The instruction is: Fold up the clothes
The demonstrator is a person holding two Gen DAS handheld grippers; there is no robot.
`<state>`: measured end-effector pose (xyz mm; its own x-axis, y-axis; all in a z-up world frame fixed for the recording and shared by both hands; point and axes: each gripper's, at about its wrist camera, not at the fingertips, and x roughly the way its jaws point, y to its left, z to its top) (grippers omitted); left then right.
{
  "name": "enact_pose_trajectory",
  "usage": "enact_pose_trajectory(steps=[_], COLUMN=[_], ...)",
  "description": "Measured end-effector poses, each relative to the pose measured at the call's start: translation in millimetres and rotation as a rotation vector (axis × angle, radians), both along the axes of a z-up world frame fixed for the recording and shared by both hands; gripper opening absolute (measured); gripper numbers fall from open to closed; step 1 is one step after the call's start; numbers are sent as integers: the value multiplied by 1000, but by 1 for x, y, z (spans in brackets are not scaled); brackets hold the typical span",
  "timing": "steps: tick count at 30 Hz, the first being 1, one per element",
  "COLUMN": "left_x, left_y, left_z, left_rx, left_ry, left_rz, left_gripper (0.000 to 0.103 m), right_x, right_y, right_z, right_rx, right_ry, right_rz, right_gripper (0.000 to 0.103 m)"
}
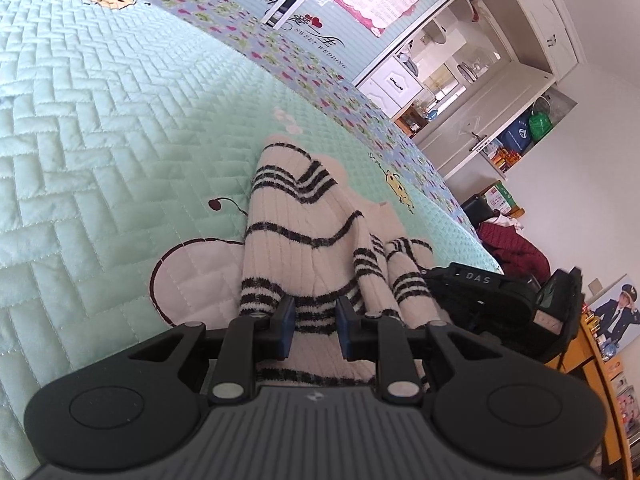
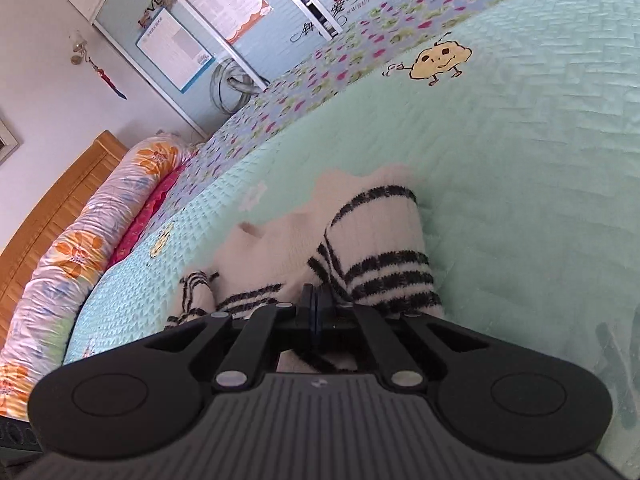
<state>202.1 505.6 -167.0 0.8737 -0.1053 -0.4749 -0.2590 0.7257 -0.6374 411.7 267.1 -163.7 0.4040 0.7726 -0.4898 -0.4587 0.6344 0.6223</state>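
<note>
On the bed: quilt [image 1: 120,120] — pale green, herringbone-stitched, with a floral band along its far edge and cartoon figures sewn on.
Sweater [image 1: 304,240]: white fuzzy knit with black stripes, lying bunched on the quilt just ahead of both grippers; in the left view it runs from the jaws toward 12 o'clock, a sleeve trailing off at 2 o'clock.
Left gripper [image 1: 316,326]: blue pads parted by a narrow gap, the striped hem filling that gap; whether the pads press the knit cannot be told.
Right gripper [image 2: 317,312]: pads pressed together, set against the knit where the white body meets a striped fold; fabric caught between them cannot be made out.
Right gripper seen from the left camera: black body lettered DAS, at 3 o'clock, touching the sleeve end.
Sweater in the right view: a striped cuff or fold [image 2: 384,248] stands up at 1 o'clock of the jaws, plain white knit at 11 o'clock, a striped sleeve end at 9 o'clock.
Bolster [image 2: 80,240]: floral, orange on white, along the wooden headboard [image 2: 52,200] at 9 to 10 o'clock in the right view.
Cabinet [image 1: 460,92]: white, with open shelves — beyond the bed at 1 o'clock in the left view.
Wall: pale blue panels with posters behind the far edge of the bed.
</note>
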Motion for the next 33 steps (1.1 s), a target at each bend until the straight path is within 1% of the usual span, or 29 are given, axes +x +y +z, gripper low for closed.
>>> enact_pose_trajectory(steps=[1,4,5,6,8,9,10,11,13,14,17,19,20,23,25,26,27,29,30,32,33], left_x=[0,0,0,0,0,0,-1,-1,-1,-2,-2,-2,-2,-2,-2,-2,-1,-1,-1,-1,-1], left_y=[1,7,9,10,12,13,14,14,13,13,13,13,12,11,10,11,11,12,12,12,12], left_z=[-1,-5,-6,-7,-8,-8,-8,-8,-7,-7,-6,-6,-6,-5,-5,-6,-6,-7,-7,-6,-6], left_rx=[-3,-38,-50,-65,-89,-98,-101,-102,-103,-103,-102,-100,-98,-90,-86,-87,-88,-89,-87,-82,-81], left_ry=[-2,-10,-12,-14,-16,-16,-16,-16,-15,-15,-14,-13,-13,-15,-16,-16,-16,-17,-17,-17,-17], left_rz=[-1,-1,-1,-1,-1,-1,-1,-3,-4,-4,-5,-7,-8,-8,-9,-9,-9,-9,-9,-9,-9], left_gripper=[24,24,24,24,23,23,23,23,23,23,23,23,23,23,23,23,23,23,23,23,23], right_x=[0,-2,-2,-5,-11,-12,-13,-14,-17,-17,-22,-20,-20,-19,-22,-23,-25,-29,-29,-21,-13], right_y=[-1,-4,-4,-1,11,20,30,35,46,47,44,46,47,47,44,42,36,21,11,-3,-4], right_z=[4,15,20,27,38,39,39,37,33,32,28,15,12,8,14,17,23,36,42,47,42], right_rx=[-1,-3,-6,-18,-73,-128,-187,-212,-252,-240,-136,-97,-100,-114,-112,-111,-88,-21,27,121,134], right_ry=[-3,-12,-29,-51,-85,-83,-79,-87,-107,-102,-98,-72,-72,-70,-72,-74,-84,-116,-134,-124,-107], right_rz=[-4,-15,-20,-14,27,34,39,46,62,61,89,141,145,146,141,138,122,83,51,-17,-35], right_gripper=[2,16,28,36,39,41,41,38,9,3,3,2,0,1,3,7,13,19,19,19,19])
